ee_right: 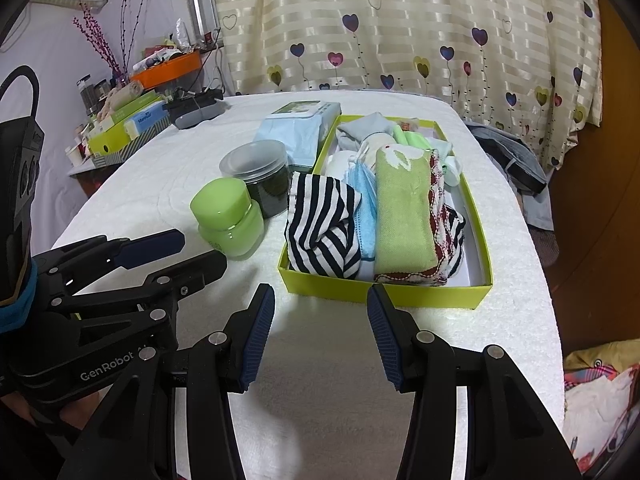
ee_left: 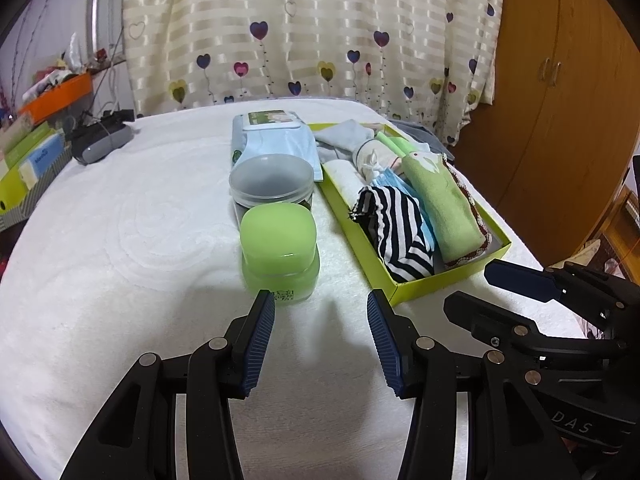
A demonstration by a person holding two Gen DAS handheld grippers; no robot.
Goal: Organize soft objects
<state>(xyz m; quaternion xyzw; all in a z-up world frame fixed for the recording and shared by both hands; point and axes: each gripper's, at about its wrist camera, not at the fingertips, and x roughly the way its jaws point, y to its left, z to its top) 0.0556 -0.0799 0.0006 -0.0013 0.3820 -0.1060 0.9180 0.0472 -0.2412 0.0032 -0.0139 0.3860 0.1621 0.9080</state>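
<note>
The box (ee_right: pixel 384 292) of folded cloths (ee_right: pixel 404 220) is seen just ahead of the right gripper (ee_right: pixel 321 332), long axis running away from it, up and right of the left gripper (ee_left: pixel 321 338), both sets of fingers spread wide and empty.

Bedroom clutter around the white-covered table

A green jar (ee_left: pixel 279 254) stands at the centre, a clear-lidded dark jar (ee_left: pixel 271 182) touching it at twelve o'clock, a wipes pack (ee_left: pixel 272 136) beyond that. A grey device (ee_left: pixel 102 142) lies at ten o'clock, near an orange tray (ee_left: pixel 58 94). A heart-print curtain (ee_left: pixel 312 28) hangs at twelve, a wooden wardrobe (ee_left: pixel 560 92) at two.
</note>
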